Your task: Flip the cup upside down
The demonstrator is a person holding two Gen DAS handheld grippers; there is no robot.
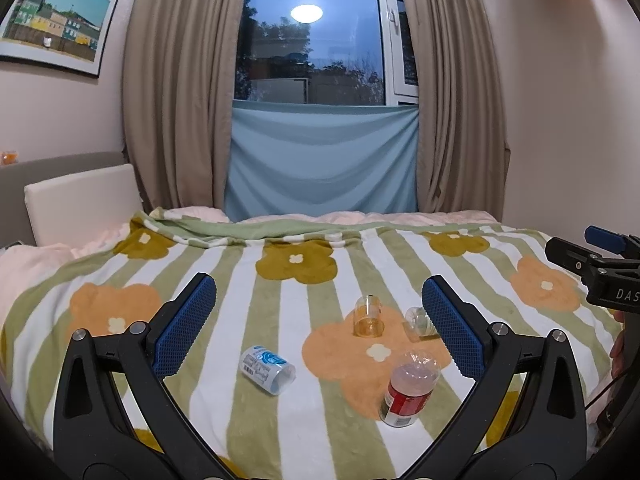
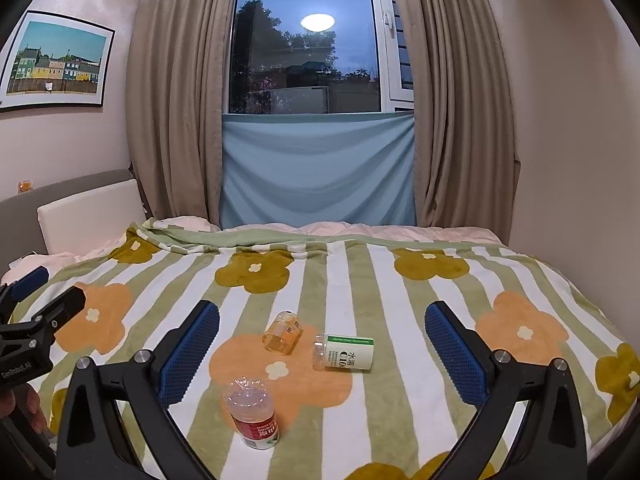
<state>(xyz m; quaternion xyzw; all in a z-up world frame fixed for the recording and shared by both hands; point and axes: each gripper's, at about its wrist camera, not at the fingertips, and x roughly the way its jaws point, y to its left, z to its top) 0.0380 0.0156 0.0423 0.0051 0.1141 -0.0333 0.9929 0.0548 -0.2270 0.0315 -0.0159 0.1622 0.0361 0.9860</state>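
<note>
Several small cut-bottle cups rest on the flowered blanket (image 1: 280,420). A blue-labelled cup (image 1: 267,369) lies on its side. An amber cup (image 1: 369,316) (image 2: 282,332) also lies on its side. A white cup with a green band (image 2: 344,353) lies beside it, and in the left wrist view this cup (image 1: 417,320) is half hidden behind my finger. The red-labelled cup (image 1: 408,392) (image 2: 254,412) is nearest; I cannot tell whether it stands or lies. My left gripper (image 1: 319,292) and right gripper (image 2: 323,316) are open above the blanket, short of the cups and holding nothing.
The bed runs back to a blue cloth (image 1: 320,160) under the window, with beige curtains (image 1: 176,100) on both sides. A white headboard cushion (image 1: 80,204) is at the left and a wall is close on the right. The right gripper (image 1: 600,268) shows at the left view's edge.
</note>
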